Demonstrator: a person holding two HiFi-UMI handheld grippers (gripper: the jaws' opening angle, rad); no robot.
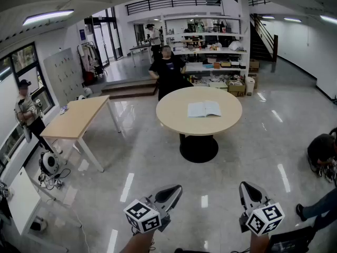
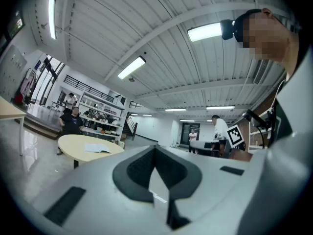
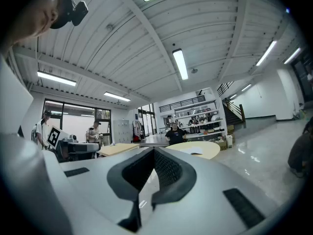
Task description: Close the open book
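Both the left claw (image 1: 175,191) and the right claw (image 1: 247,187) are pressed together and empty, held level out front, since the open book (image 1: 204,108) lies on the round worktop (image 1: 174,116) well across the floor.

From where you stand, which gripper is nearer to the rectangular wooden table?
Left. The rectangular wooden table stands ahead and to the left of the left gripper, well apart from it; the right gripper is farther to the right, beyond the left one.
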